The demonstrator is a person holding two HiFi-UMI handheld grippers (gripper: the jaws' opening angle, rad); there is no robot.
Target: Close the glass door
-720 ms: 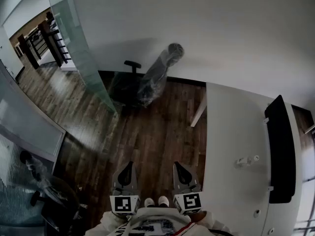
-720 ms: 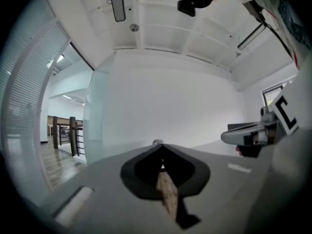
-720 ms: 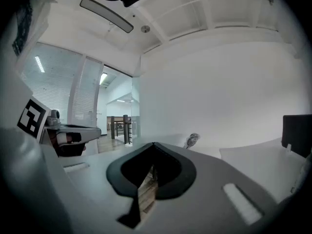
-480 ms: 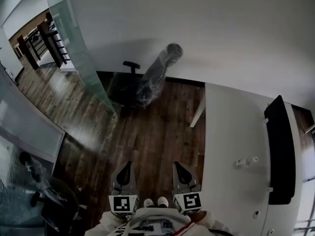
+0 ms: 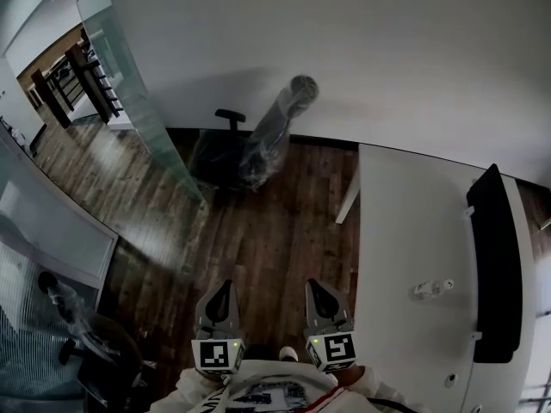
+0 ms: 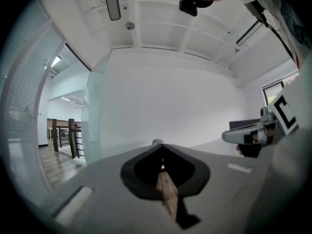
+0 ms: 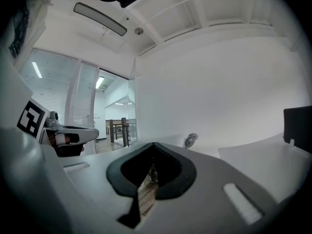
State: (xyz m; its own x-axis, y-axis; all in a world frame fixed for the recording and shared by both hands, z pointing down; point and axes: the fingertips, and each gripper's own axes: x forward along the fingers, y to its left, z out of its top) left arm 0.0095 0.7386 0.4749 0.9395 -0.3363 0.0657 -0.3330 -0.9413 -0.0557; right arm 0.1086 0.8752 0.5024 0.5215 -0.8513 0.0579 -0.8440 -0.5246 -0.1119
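Left gripper [image 5: 225, 289] and right gripper [image 5: 315, 287] closed, empty; glass door [image 5: 139, 89] at 10 o'clock; desk [image 5: 405, 222] at 3 o'clock.

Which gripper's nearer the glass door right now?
Left. The left gripper is short of the glass door, off its near edge; the right gripper is farther right, beside the white desk.

You stand on dark wood flooring [image 5: 275, 231], the left gripper [image 5: 223, 298] and right gripper [image 5: 318, 297] held side by side low in front of you, each with its jaws drawn to a point. The glass door [image 5: 142, 101] angles into the room at upper left, well apart from both. A plastic-wrapped office chair [image 5: 237, 157] sits by the white wall [image 5: 362, 50]. A white desk [image 5: 405, 231] bearing a black monitor [image 5: 495, 265] runs along your right.
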